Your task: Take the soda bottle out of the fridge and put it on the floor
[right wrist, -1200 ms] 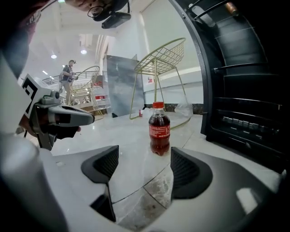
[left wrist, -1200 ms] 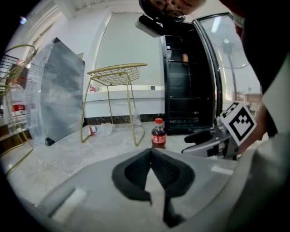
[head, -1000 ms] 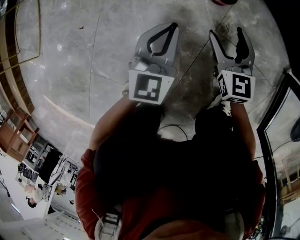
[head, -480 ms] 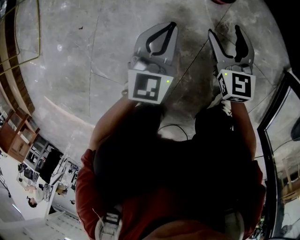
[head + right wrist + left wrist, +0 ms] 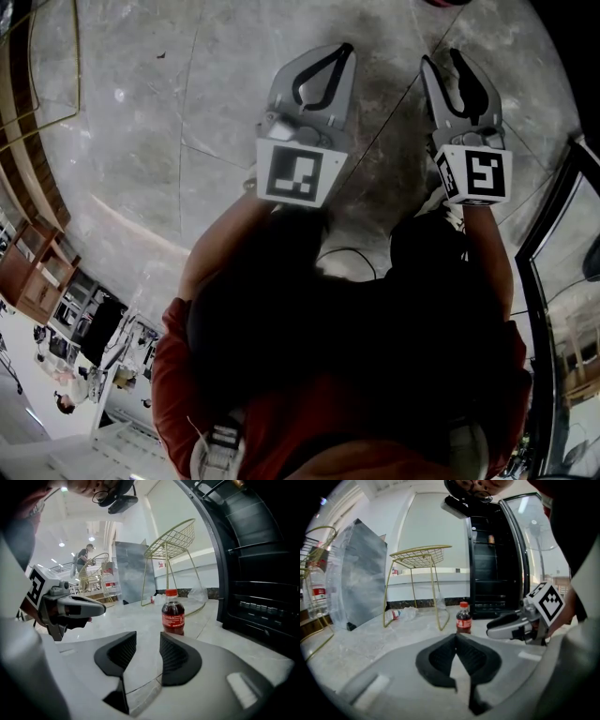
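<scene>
The soda bottle [image 5: 463, 618], dark cola with a red cap and red label, stands upright on the grey floor in front of the open black fridge [image 5: 493, 559]. In the right gripper view the soda bottle [image 5: 173, 612] stands a short way beyond my right gripper [image 5: 148, 635], apart from it. That gripper's jaws have just been closing and stand partly open with nothing between them. My left gripper [image 5: 456, 636] is shut and empty, well short of the bottle. In the head view my left gripper [image 5: 348, 49] and right gripper [image 5: 441, 57] hang side by side over the floor.
A gold wire stool [image 5: 420, 558] stands behind the bottle, beside a tall plastic-wrapped metal panel [image 5: 361, 573]. A clear plastic bottle [image 5: 397, 614] lies under the stool. The fridge's open glass door [image 5: 553, 244] is at my right. A person [image 5: 85, 554] stands far off.
The right gripper's jaws have narrowed from wide apart to a small gap. The left gripper and both hands have stayed where they were.
</scene>
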A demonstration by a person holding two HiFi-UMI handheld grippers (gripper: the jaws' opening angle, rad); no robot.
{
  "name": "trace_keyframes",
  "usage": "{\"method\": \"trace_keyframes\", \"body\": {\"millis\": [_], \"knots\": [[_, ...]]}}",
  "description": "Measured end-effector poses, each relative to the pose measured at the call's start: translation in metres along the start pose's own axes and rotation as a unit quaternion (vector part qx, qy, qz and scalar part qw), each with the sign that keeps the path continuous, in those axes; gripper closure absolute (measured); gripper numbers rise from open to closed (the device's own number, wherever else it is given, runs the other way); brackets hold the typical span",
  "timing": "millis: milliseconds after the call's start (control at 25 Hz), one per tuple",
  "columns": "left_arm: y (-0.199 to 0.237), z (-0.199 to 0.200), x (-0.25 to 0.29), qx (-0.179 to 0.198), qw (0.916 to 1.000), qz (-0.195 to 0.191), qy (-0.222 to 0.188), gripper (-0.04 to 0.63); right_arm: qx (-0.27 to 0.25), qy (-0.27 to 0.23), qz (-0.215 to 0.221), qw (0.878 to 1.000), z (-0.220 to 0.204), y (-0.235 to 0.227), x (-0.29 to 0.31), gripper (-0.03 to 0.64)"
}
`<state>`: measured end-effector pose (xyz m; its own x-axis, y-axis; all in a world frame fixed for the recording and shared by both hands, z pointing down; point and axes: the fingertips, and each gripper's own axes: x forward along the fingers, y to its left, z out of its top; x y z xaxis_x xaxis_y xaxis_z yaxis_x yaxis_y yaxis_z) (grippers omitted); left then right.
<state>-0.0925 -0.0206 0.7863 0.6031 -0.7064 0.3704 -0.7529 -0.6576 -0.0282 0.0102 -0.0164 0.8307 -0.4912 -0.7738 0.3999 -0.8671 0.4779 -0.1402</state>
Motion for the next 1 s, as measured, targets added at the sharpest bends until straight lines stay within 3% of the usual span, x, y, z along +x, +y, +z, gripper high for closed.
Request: {"method": "trace_keyframes", "body": {"millis": [320, 720, 880, 1000], "knots": [[0.001, -0.001, 0.000, 0.003, 1.0000, -0.001, 0.002, 0.595, -0.015, 0.006, 0.001, 1.000, -0.001, 0.002, -0.001, 0.617], [0.000, -0.002, 0.000, 0.012, 0.9999, -0.006, 0.007, 0.595, -0.027, 0.008, 0.001, 1.000, -0.001, 0.005, 0.000, 0.617], [0.002, 0.000, -0.004, 0.035, 0.9992, -0.011, 0.019, 0.595, -0.026, 0.016, -0.015, 0.999, 0.005, -0.006, -0.014, 0.617], [0.004, 0.010, -0.008, 0.031, 0.9987, -0.016, 0.038, 0.595, -0.006, 0.020, -0.045, 0.999, 0.016, -0.017, -0.032, 0.617]]}}
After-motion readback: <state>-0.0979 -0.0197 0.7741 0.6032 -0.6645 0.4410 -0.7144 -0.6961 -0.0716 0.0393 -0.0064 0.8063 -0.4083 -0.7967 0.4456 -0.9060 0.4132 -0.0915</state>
